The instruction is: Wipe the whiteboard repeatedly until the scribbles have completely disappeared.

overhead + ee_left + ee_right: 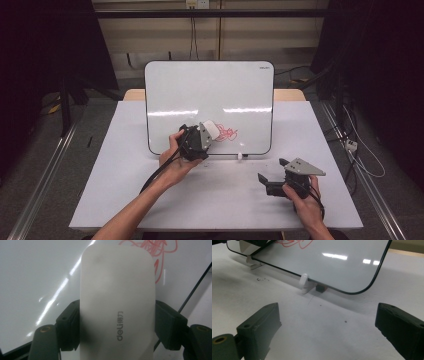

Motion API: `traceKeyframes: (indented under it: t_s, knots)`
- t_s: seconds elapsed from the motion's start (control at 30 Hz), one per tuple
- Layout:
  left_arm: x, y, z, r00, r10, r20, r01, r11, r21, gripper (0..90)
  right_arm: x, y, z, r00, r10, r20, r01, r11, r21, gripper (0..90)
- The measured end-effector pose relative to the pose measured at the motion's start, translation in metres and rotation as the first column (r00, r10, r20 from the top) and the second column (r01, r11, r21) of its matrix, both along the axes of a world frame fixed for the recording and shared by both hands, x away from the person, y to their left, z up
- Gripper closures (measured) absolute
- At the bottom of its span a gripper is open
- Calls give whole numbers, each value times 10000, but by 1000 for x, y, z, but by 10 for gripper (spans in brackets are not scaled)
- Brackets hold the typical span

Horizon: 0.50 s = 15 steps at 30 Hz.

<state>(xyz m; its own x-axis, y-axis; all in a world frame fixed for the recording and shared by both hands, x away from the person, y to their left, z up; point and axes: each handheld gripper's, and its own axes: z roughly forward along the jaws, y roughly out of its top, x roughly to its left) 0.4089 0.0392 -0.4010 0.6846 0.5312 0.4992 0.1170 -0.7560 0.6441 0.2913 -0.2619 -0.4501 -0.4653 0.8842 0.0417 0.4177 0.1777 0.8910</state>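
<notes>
Clamping white eraser across its long sides in left gripper, against whiteboard near its lower edge, beside red scribble. Light, rigid, smooth shell: likely slippery, needs mid-body grip. Right gripper open, empty, near table's right front corner.

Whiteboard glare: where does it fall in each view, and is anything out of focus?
High view: two glare streaks cross the whiteboard, above the red scribble. Left gripper view: the white eraser, clamped in the left gripper, is close and soft, with diagonal glare behind. Right gripper view: small highlights upper right; the right gripper looks slightly soft.
</notes>
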Motion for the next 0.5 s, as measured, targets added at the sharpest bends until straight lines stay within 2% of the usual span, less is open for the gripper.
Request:
traceKeyframes:
  t_s: [0.23,0.3,0.33,0.5]
  knots:
    - [10,10,10,9998,209,-8,-209,9994,-274,305,-1,0,0,10000,-10,-12,10,10000,-15,58]
    - [12,15,13,9992,356,199,-349,9989,-326,305,-1,0,0,10000,-31,-32,31,10000,2,58]
    - [14,18,16,9993,360,52,-358,9987,-374,305,-1,0,0,10000,-34,-41,34,10000,5,58]
    - [24,35,26,9966,826,37,-820,9935,-788,306,0,0,0,10000,-44,-44,44,10000,-8,58]
